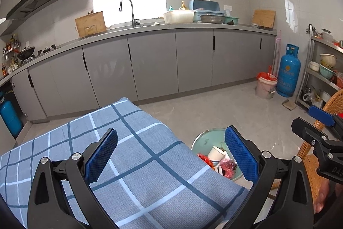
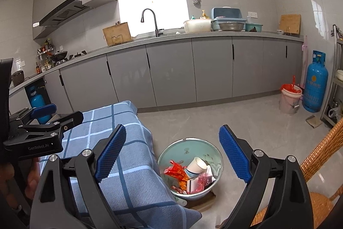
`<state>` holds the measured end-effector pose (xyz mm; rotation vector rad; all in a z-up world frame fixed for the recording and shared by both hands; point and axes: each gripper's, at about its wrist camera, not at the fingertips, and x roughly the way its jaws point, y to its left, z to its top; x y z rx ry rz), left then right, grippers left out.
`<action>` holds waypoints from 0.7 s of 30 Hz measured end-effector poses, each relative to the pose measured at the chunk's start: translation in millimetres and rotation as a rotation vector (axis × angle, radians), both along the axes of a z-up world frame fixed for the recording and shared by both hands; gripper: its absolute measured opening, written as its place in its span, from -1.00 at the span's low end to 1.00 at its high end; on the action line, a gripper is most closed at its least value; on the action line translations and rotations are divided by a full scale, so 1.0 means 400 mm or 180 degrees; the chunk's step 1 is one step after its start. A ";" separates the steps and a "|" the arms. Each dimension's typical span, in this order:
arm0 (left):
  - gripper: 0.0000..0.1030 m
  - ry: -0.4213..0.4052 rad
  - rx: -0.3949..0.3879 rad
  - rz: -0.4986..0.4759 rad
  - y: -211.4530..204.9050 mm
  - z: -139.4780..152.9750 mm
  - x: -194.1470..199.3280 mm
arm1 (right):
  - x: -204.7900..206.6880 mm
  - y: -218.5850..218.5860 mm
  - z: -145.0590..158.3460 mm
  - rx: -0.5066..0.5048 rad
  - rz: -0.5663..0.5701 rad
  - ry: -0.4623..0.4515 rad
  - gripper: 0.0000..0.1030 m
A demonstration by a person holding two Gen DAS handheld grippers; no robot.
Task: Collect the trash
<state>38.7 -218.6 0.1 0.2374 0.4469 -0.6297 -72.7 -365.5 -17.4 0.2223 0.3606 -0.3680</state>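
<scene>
A pale green basin (image 2: 188, 140) stands on the floor beside a table under a blue plaid cloth (image 2: 128, 181). In the basin lie a white paper cup (image 2: 196, 165), a red wrapper (image 2: 175, 171) and a pink wrapper (image 2: 203, 182). My right gripper (image 2: 172, 153) hangs open above the basin with nothing between its pads. My left gripper (image 1: 171, 153) is open too, over the cloth's right edge, and holds nothing. The basin (image 1: 205, 132) and the cup (image 1: 216, 152) show just past its right finger. In each view the other gripper appears at the edge: the right gripper (image 1: 306, 119), the left gripper (image 2: 67, 112).
A wicker chair (image 2: 321, 156) stands close on the right. Farther back are a pink bucket with a red bag (image 2: 290, 98), a blue gas cylinder (image 2: 317, 83), a metal shelf (image 1: 321, 76) and a scrap of cardboard (image 2: 313, 120). Grey kitchen cabinets (image 2: 171, 70) line the far wall.
</scene>
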 end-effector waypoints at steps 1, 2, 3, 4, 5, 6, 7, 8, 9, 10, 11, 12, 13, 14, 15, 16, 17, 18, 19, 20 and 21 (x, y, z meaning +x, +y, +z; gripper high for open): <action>0.91 0.0002 -0.0002 0.0005 0.000 0.000 0.001 | 0.000 0.000 -0.001 0.0000 0.0000 -0.0002 0.70; 0.91 0.0004 -0.0004 0.0008 0.001 0.001 0.001 | 0.000 -0.001 -0.001 0.0001 0.0003 -0.0003 0.70; 0.91 0.0005 -0.0005 0.0013 0.002 0.001 0.001 | 0.000 -0.001 -0.001 0.0001 0.0001 -0.0001 0.70; 0.91 0.0006 -0.0008 0.0017 0.002 0.001 0.002 | 0.000 -0.001 -0.001 0.0002 -0.0001 0.0003 0.70; 0.91 0.0008 -0.0007 0.0017 0.000 0.000 0.004 | -0.001 -0.001 -0.001 0.0004 0.0001 0.0005 0.70; 0.91 0.0009 -0.0001 0.0017 0.000 -0.001 0.005 | -0.002 -0.002 -0.004 0.0007 0.0002 0.0005 0.70; 0.91 0.0010 0.0001 0.0018 0.000 -0.001 0.006 | -0.003 -0.002 -0.005 0.0012 0.0002 0.0006 0.70; 0.91 0.0012 0.0002 0.0018 0.000 -0.002 0.006 | -0.002 -0.002 -0.005 0.0013 0.0005 0.0005 0.70; 0.91 0.0014 0.0004 0.0018 0.000 -0.002 0.007 | -0.002 -0.003 -0.007 0.0023 0.0007 0.0009 0.71; 0.91 0.0019 0.0007 0.0016 -0.002 -0.003 0.009 | -0.003 -0.002 -0.009 0.0029 0.0006 0.0010 0.71; 0.91 0.0022 0.0011 0.0015 -0.004 -0.003 0.012 | -0.003 -0.002 -0.010 0.0035 0.0006 0.0012 0.71; 0.91 0.0021 0.0014 0.0015 -0.005 -0.006 0.012 | -0.003 -0.002 -0.013 0.0042 0.0007 0.0013 0.71; 0.91 0.0019 0.0019 0.0015 -0.006 -0.007 0.013 | -0.004 -0.001 -0.013 0.0044 0.0006 0.0010 0.70; 0.91 0.0017 0.0021 0.0014 -0.006 -0.007 0.013 | -0.003 -0.001 -0.014 0.0047 0.0005 0.0011 0.71; 0.91 0.0018 0.0020 0.0015 -0.007 -0.007 0.013 | -0.003 -0.002 -0.014 0.0049 0.0008 0.0013 0.71; 0.91 0.0021 0.0021 0.0015 -0.007 -0.007 0.014 | -0.003 -0.002 -0.015 0.0050 0.0010 0.0015 0.71; 0.91 0.0021 0.0022 0.0010 -0.006 -0.007 0.013 | -0.003 -0.002 -0.015 0.0048 0.0008 0.0013 0.71; 0.91 0.0018 0.0027 0.0009 -0.007 -0.007 0.013 | -0.003 -0.001 -0.015 0.0047 0.0008 0.0010 0.71; 0.91 0.0014 0.0034 0.0009 -0.008 -0.009 0.013 | -0.003 -0.002 -0.015 0.0047 0.0008 0.0011 0.71; 0.91 0.0011 0.0039 0.0011 -0.008 -0.011 0.013 | -0.003 -0.002 -0.015 0.0048 0.0008 0.0012 0.71; 0.91 0.0008 0.0046 0.0015 -0.008 -0.011 0.014 | -0.003 -0.002 -0.016 0.0049 0.0008 0.0013 0.71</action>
